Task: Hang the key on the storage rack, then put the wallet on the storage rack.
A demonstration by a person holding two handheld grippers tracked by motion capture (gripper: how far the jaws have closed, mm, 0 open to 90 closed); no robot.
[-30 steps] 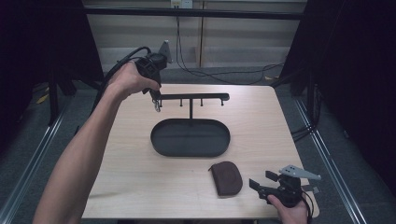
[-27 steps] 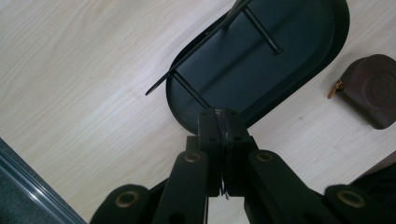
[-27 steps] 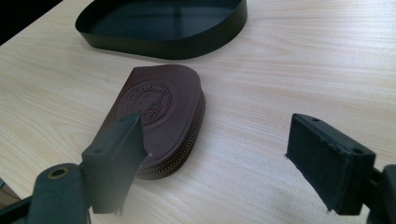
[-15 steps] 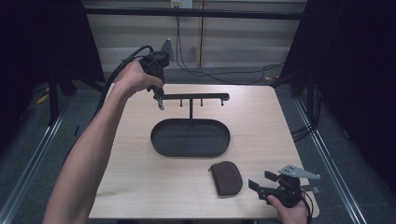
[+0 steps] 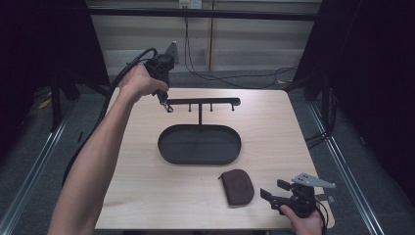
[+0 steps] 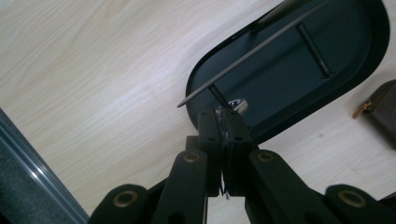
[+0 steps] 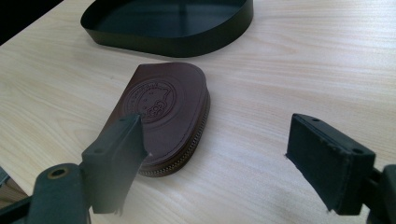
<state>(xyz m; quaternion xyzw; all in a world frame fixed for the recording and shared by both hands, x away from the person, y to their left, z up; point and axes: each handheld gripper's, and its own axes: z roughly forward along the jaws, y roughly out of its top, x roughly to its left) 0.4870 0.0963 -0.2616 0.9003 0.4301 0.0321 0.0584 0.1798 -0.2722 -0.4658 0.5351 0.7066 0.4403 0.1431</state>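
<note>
Little has changed since a second ago: the left hand (image 5: 139, 81) has only shifted slightly at the left end of the rack's bar, and the right hand (image 5: 303, 223) has stayed where it was at the near right corner of the table (image 5: 274, 132)

The left gripper (image 5: 168, 106) is held high at the far left and points down, its tips just beside the left end of the bar (image 5: 203, 101). In the left gripper view its tongs (image 6: 225, 116) are pressed together. A small silvery piece (image 6: 236, 105) shows right at their tips, next to the peg (image 6: 217, 93) that hangs under the end of the bar. Whether the tongs pinch that piece I cannot tell. A black cable (image 5: 122, 78) trails from this gripper down past the forearm.

The bar stands on a thin post above a black oval tray (image 5: 195, 144) in the middle of the table, with short pegs along its underside.

The right gripper (image 5: 272, 189) lies low and points left toward a brown zip pouch (image 5: 237, 186), which lies flat on the wood, near and to the right of the tray and apart from it. In the right gripper view the tongs (image 7: 215, 126) are spread wide with nothing between them; the pouch (image 7: 163, 107) lies just beyond the left one, its stamped round emblem facing up and its zip along the curved edge
</note>
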